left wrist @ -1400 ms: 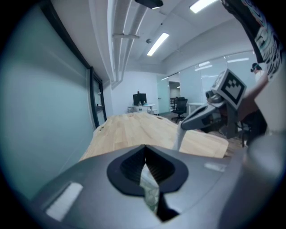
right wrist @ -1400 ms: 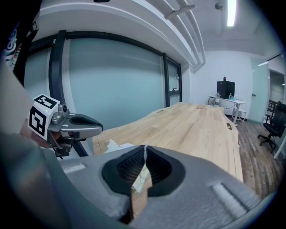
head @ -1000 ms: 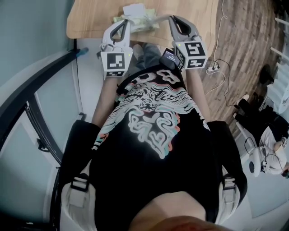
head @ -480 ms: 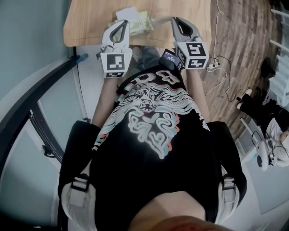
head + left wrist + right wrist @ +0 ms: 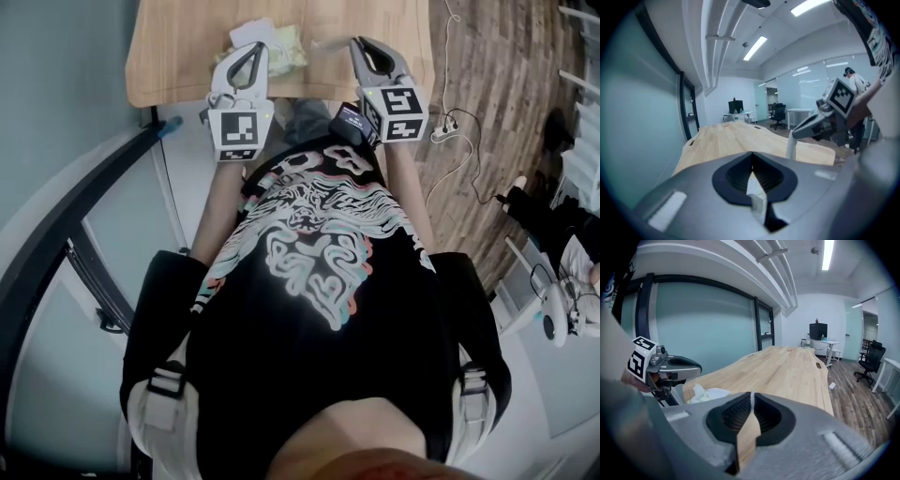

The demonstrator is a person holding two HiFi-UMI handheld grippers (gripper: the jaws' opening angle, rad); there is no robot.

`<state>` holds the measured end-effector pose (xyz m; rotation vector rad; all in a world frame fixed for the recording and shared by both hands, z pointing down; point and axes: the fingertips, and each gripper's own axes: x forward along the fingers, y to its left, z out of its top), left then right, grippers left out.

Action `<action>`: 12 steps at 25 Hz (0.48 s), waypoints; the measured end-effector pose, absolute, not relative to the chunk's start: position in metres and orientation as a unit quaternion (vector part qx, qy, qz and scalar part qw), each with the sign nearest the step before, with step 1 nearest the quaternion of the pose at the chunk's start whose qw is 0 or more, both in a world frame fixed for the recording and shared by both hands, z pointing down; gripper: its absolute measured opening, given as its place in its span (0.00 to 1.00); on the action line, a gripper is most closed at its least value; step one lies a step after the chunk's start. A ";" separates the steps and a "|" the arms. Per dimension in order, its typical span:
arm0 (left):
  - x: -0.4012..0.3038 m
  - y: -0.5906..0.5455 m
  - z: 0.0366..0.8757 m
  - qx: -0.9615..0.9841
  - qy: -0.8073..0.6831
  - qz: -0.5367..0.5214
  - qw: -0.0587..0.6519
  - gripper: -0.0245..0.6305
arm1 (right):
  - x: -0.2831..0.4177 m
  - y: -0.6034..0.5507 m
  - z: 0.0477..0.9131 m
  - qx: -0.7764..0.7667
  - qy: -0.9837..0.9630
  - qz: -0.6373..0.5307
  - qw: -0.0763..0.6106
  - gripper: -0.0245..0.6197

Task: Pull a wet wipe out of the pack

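Seen from the head view, the tabletop (image 5: 187,56) and the pack (image 5: 289,49) now sit further left than a second ago. This puts the left gripper (image 5: 251,47) and right gripper (image 5: 359,41) nearer the tabletop's right corner. The right gripper's fingers are opening, with the wet wipe (image 5: 790,149) hanging from their tips.
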<state>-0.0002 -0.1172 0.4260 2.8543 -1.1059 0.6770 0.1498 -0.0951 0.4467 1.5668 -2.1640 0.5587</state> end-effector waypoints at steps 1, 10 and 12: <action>0.001 -0.117 0.425 0.911 -0.352 0.216 0.003 0.02 | 0.151 -0.095 0.447 0.562 -0.775 0.203 0.204 0.08; 0.007 -0.123 0.428 0.912 -0.349 0.215 0.005 0.02 | 0.158 -0.097 0.455 0.563 -0.771 0.217 0.202 0.16; 0.007 -0.124 0.429 0.912 -0.349 0.216 0.004 0.02 | 0.159 -0.098 0.455 0.562 -0.772 0.217 0.201 0.16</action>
